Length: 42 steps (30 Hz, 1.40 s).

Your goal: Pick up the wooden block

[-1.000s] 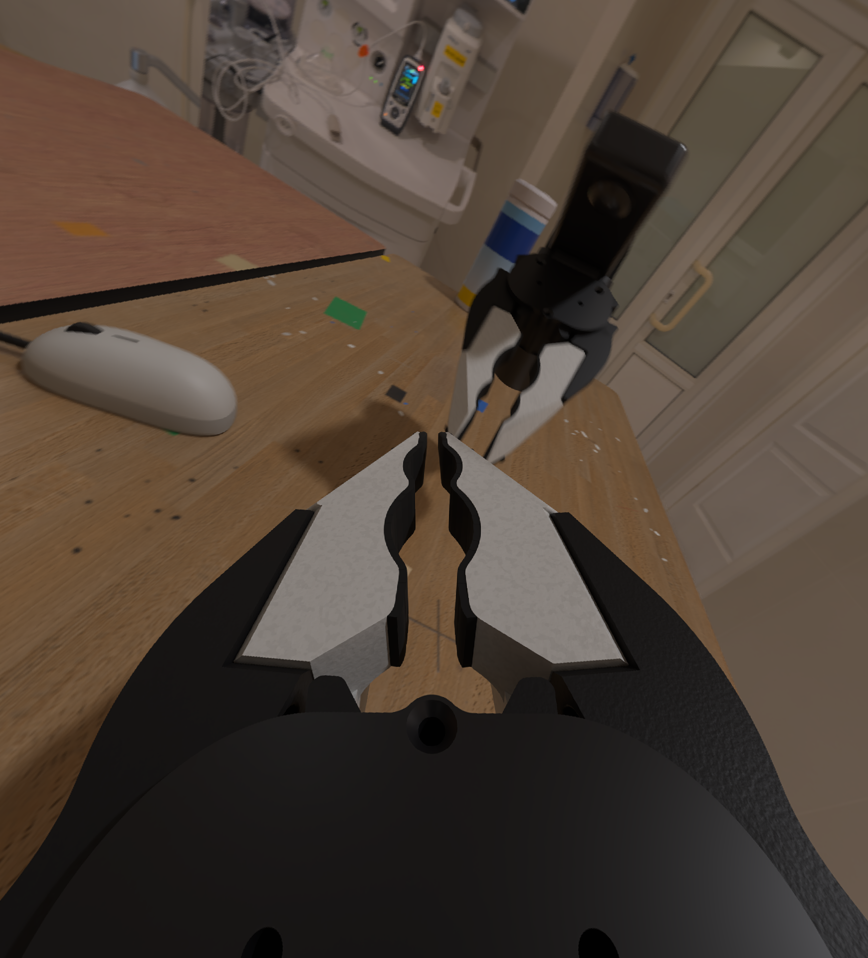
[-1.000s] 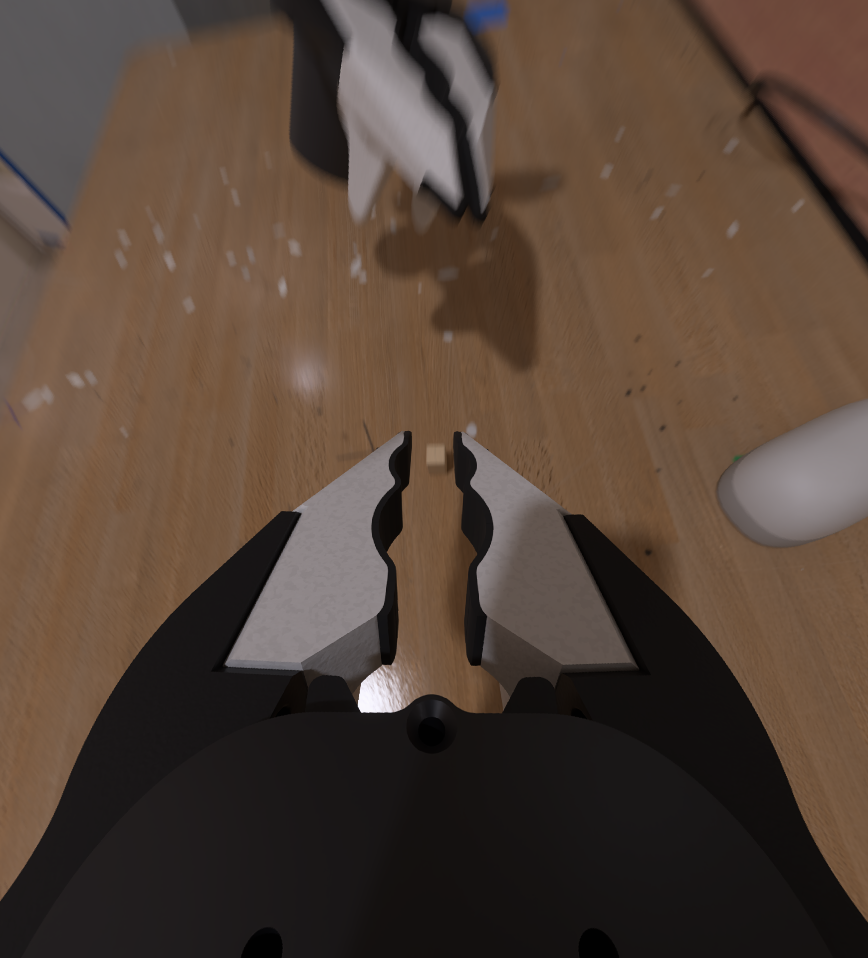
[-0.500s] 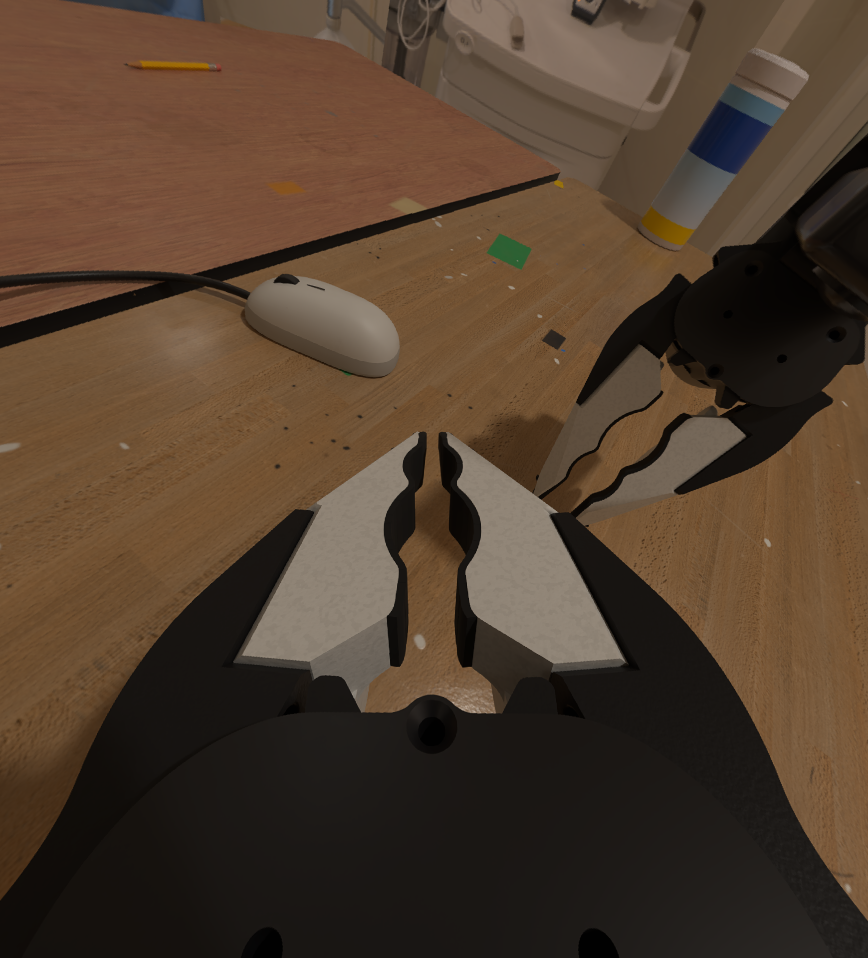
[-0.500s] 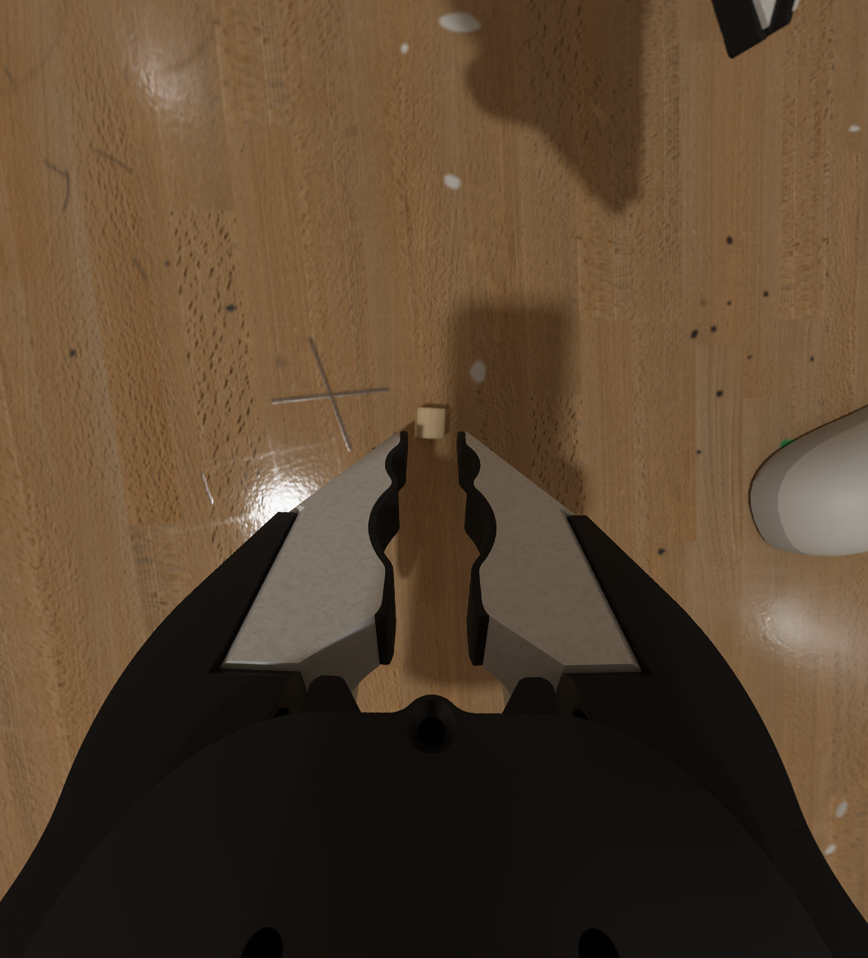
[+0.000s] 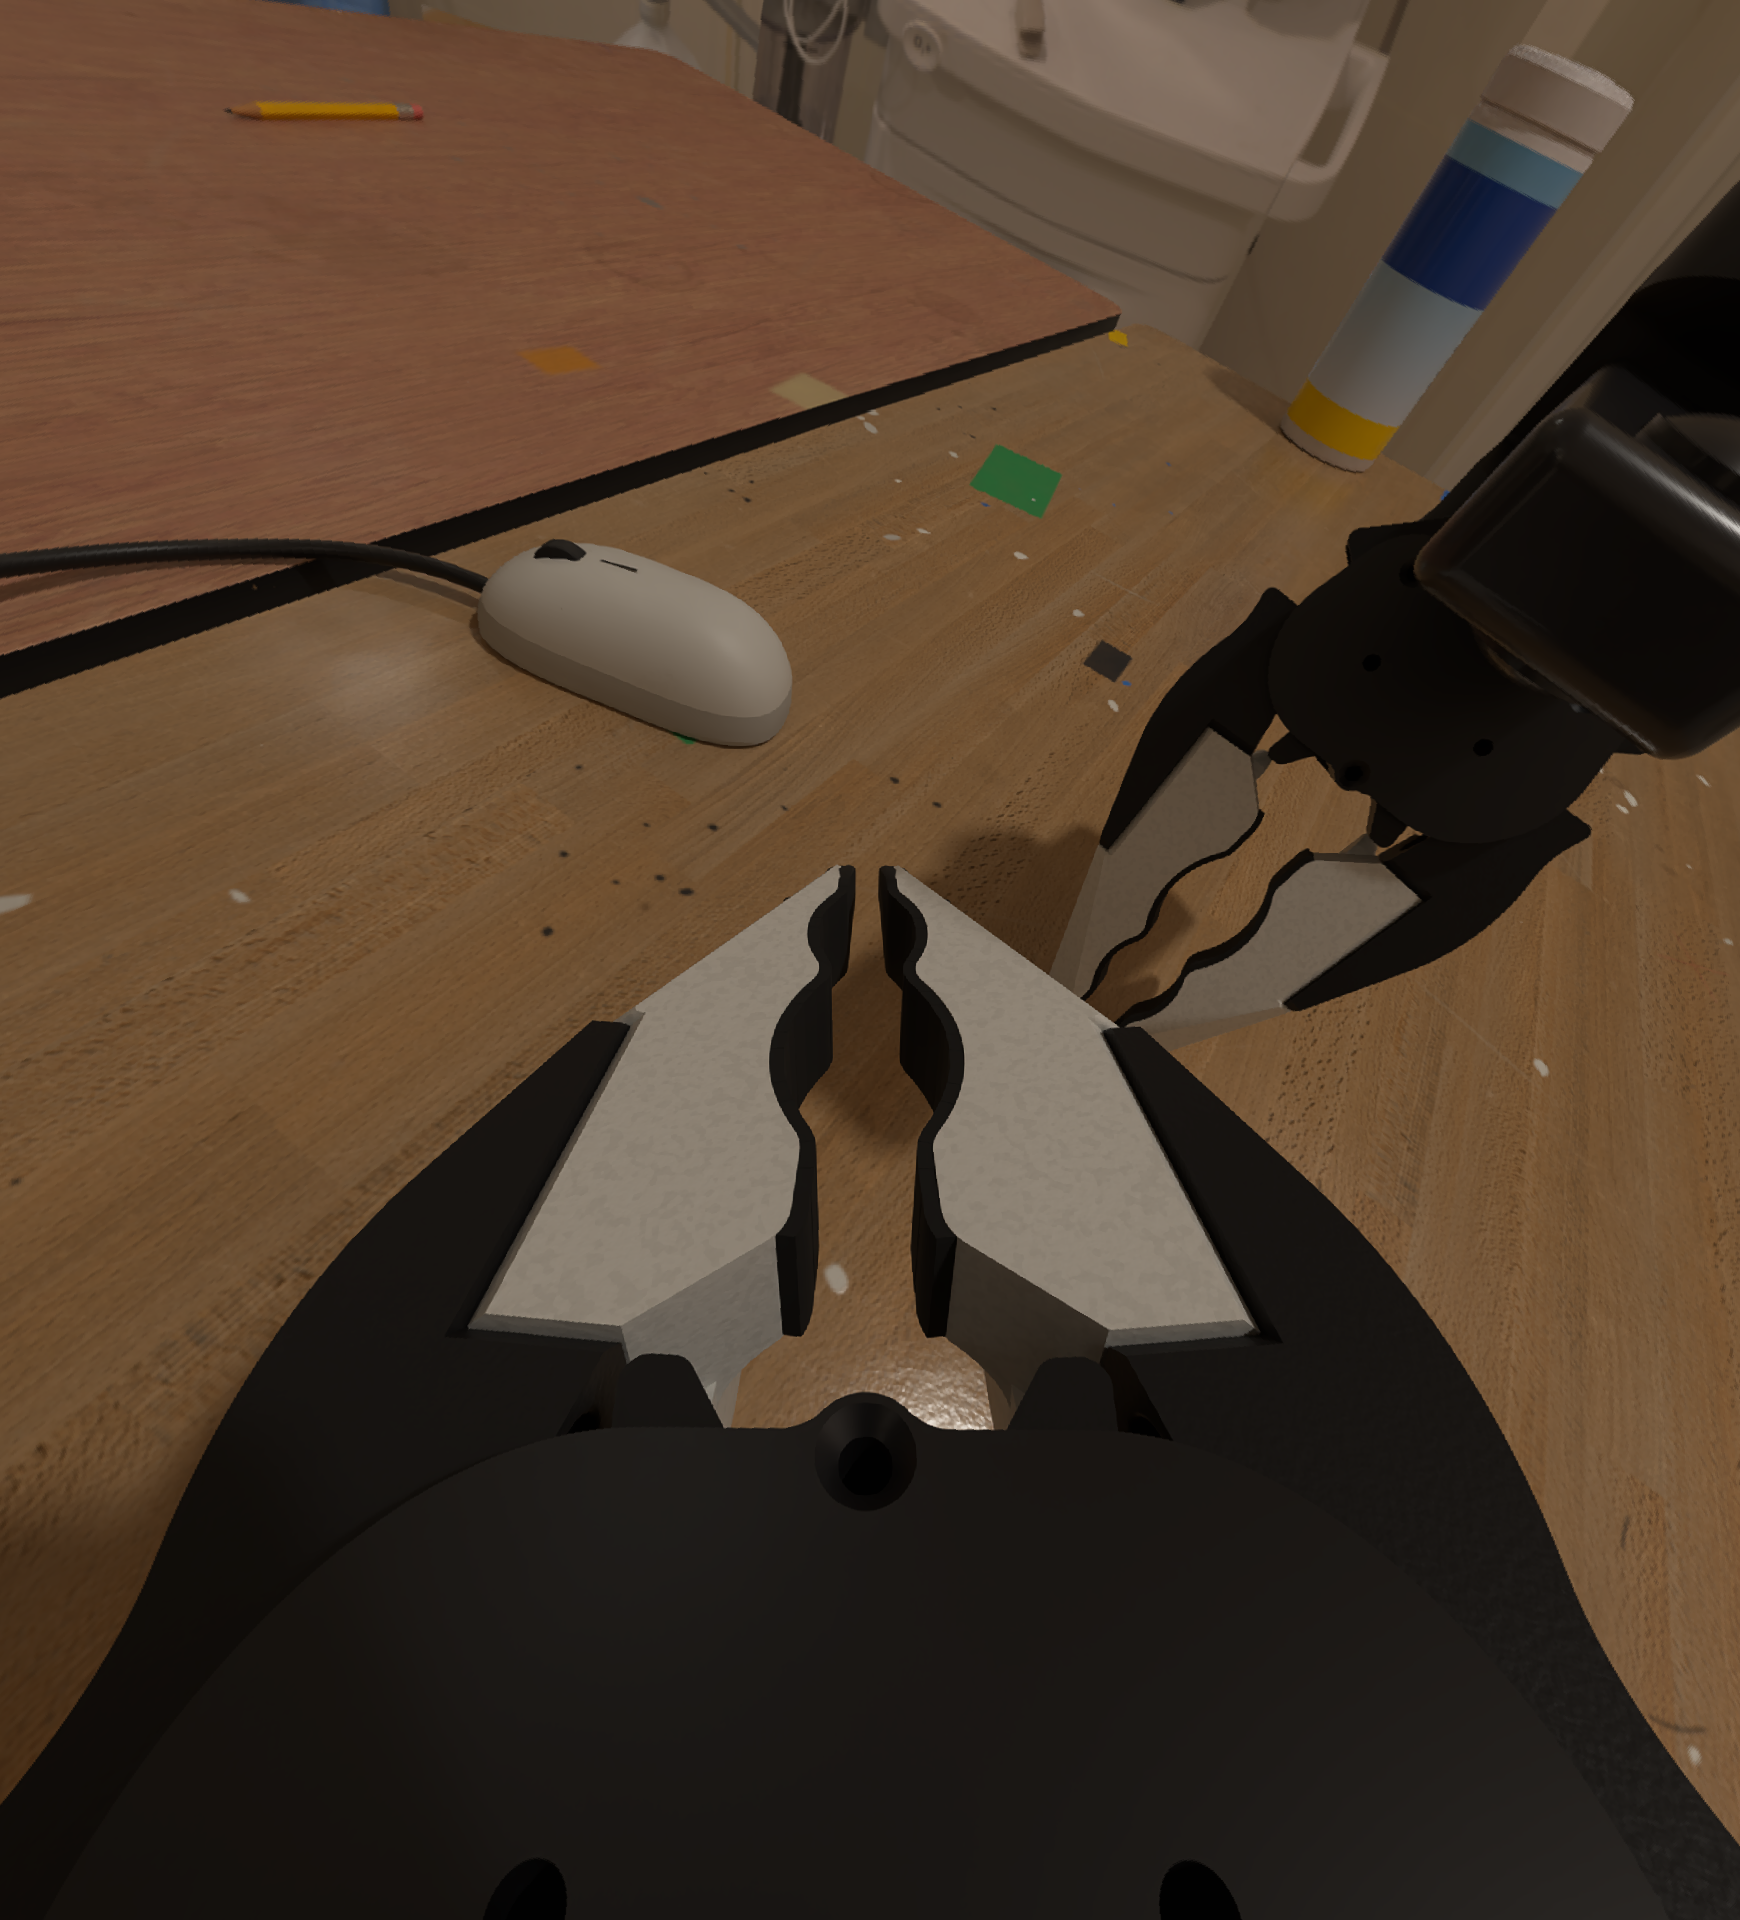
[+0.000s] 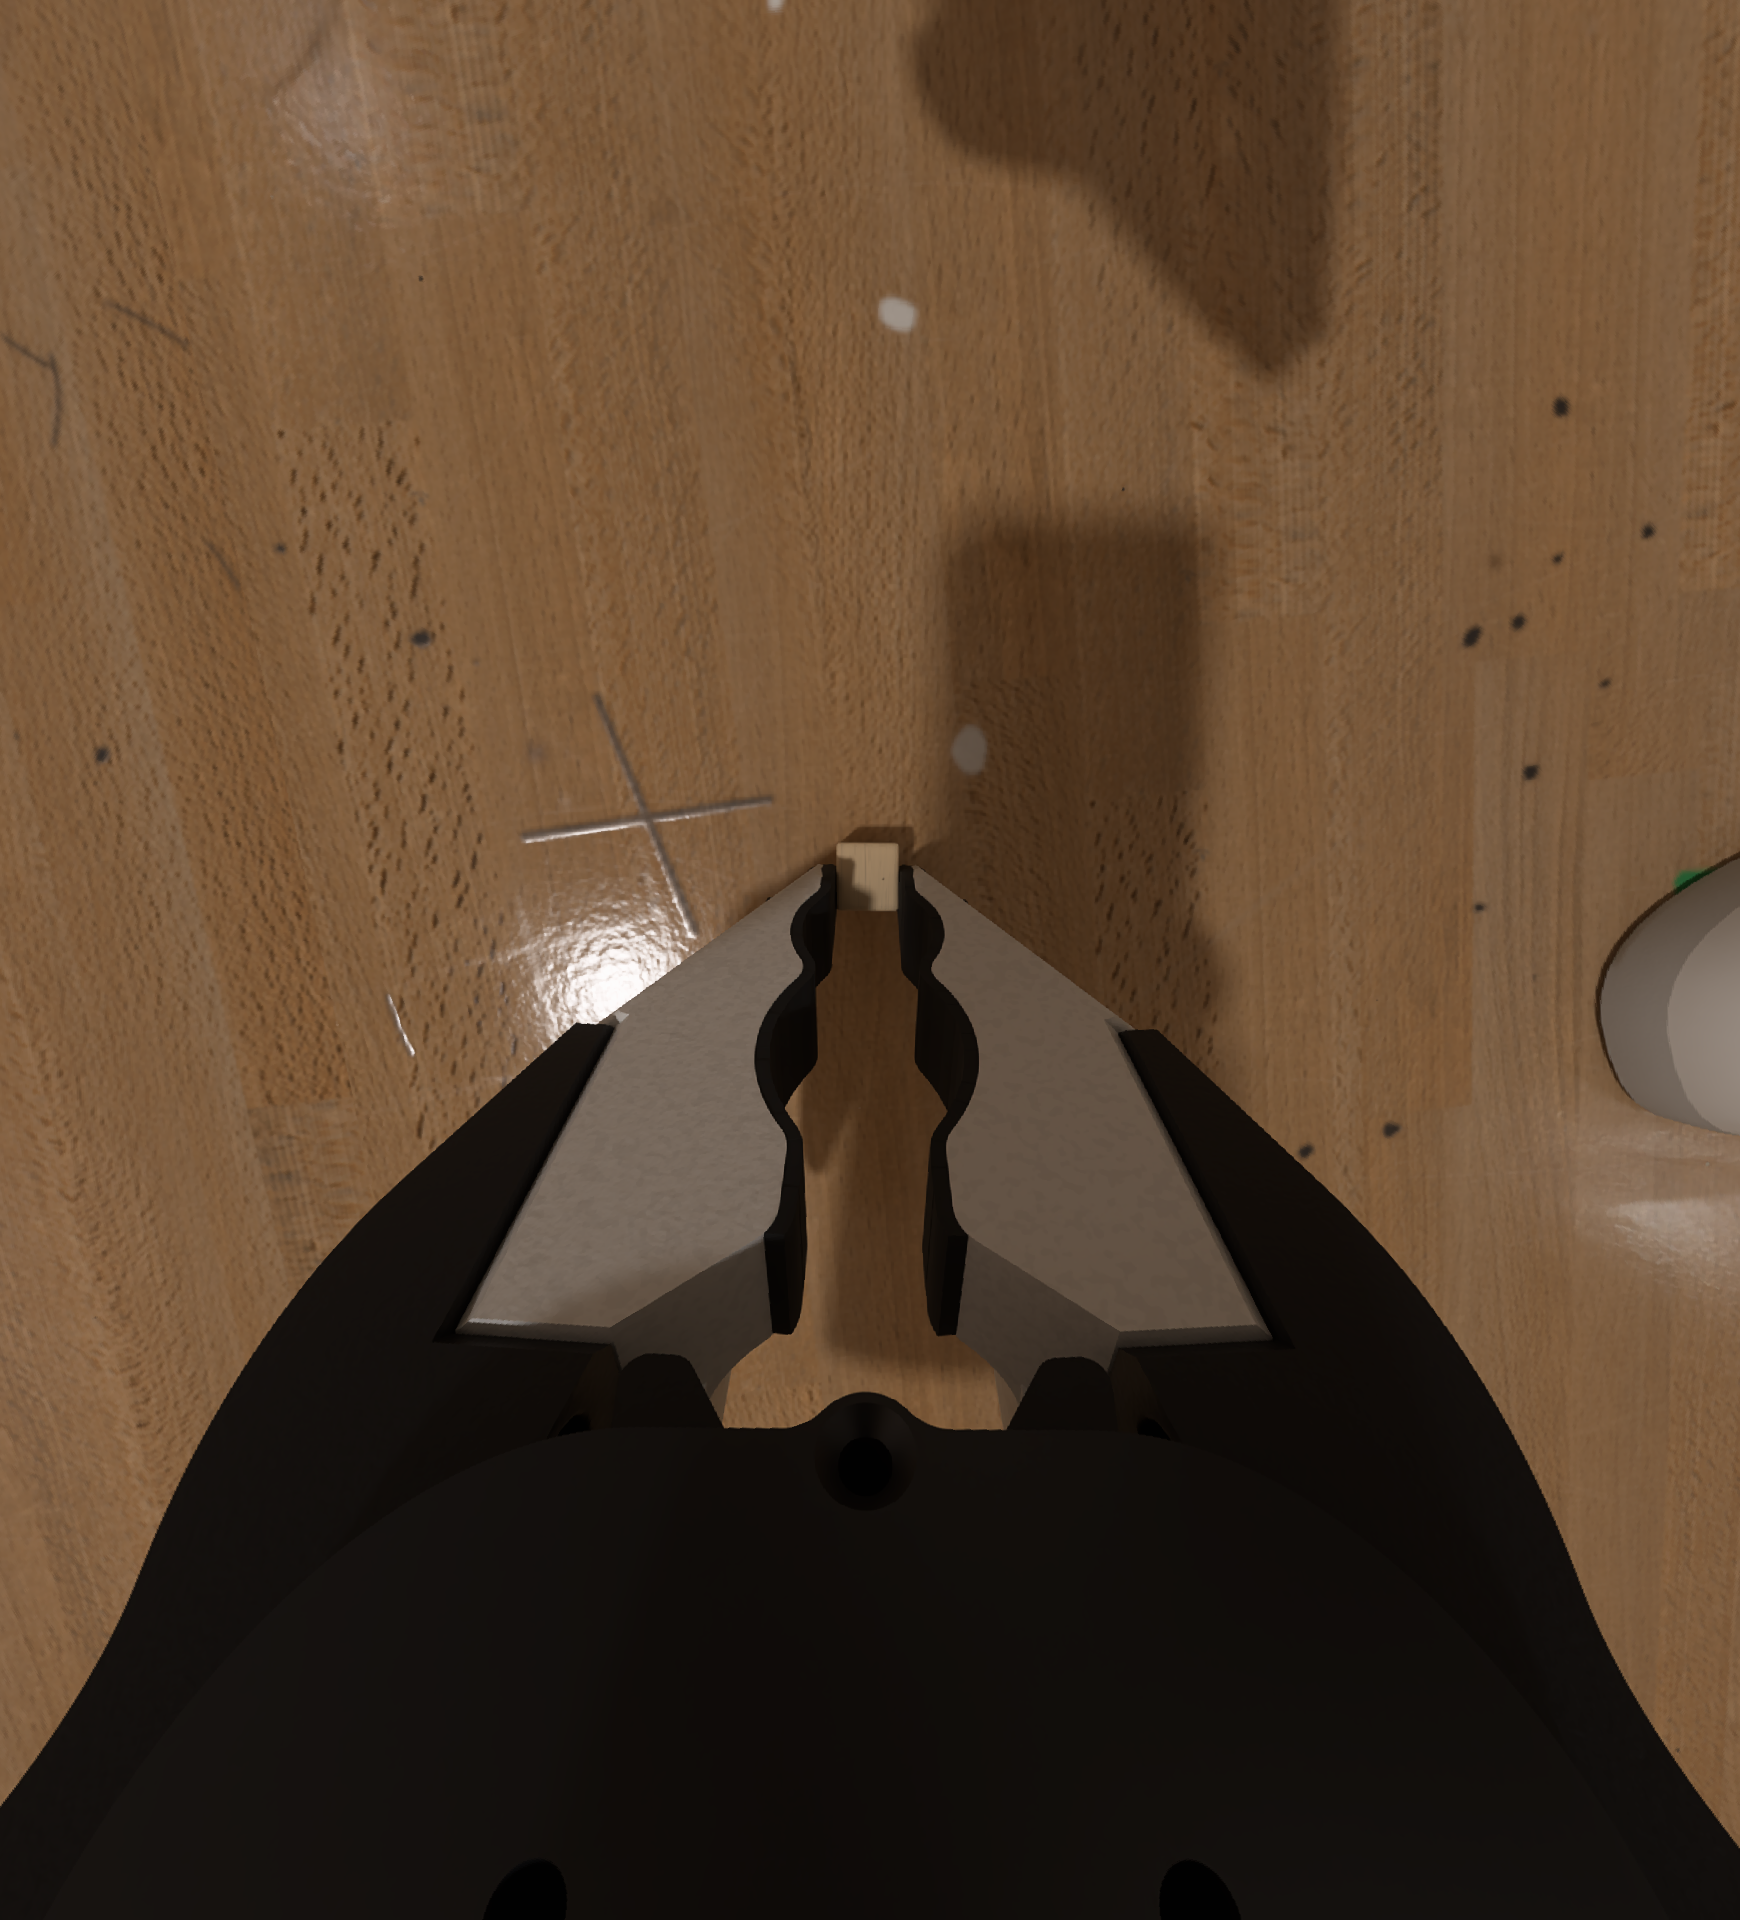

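Note:
The wooden block (image 6: 868, 873) is a tiny pale cube on the light wooden table (image 6: 430, 520). In the right wrist view it sits between the very tips of my right gripper (image 6: 866, 885), whose fingers press on both its sides, pointing straight down. My left gripper (image 5: 867, 883) hovers low over the table with its fingers almost together and nothing between them. In the left wrist view the right gripper (image 5: 1115, 1003) stands just to the right, tips on the table. The block is hidden in that view.
A white corded mouse (image 5: 637, 655) lies left of the grippers and shows at the right edge of the right wrist view (image 6: 1728, 997). A reddish tabletop (image 5: 326, 260) with a pencil (image 5: 326, 110) lies behind. A blue-and-white canister (image 5: 1437, 270) stands at the far corner.
My right gripper came down over the block and its fingers narrowed onto it. The left gripper drew back a little and stayed shut.

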Each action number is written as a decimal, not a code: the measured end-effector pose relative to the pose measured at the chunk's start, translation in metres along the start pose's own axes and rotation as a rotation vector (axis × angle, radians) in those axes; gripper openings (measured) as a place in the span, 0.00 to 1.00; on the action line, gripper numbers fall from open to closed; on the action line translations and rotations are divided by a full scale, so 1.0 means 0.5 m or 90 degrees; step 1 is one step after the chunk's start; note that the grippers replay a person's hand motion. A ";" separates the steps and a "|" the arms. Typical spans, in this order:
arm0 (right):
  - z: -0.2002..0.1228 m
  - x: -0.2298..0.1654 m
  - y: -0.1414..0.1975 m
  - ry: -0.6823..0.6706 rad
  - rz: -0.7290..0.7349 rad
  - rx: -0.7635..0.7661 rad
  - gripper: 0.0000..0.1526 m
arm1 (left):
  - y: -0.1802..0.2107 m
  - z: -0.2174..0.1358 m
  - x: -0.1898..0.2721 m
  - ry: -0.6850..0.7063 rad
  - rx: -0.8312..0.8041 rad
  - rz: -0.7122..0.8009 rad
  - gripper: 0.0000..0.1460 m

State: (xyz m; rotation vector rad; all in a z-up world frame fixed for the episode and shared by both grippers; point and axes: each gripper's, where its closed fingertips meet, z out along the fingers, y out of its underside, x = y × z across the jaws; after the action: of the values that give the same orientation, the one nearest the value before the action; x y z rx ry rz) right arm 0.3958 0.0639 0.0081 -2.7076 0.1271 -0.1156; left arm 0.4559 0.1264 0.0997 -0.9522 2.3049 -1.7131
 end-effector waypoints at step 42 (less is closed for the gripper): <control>-0.202 0.000 -0.038 0.016 -0.063 0.248 0.07 | 0.100 0.084 0.153 0.064 -0.176 0.396 0.03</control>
State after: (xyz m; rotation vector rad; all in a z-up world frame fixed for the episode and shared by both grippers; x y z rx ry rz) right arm 0.3870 0.0397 0.1076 -2.3229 -0.0224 -0.1837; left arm 0.3932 0.0581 0.0606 -0.1274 2.5645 -1.2293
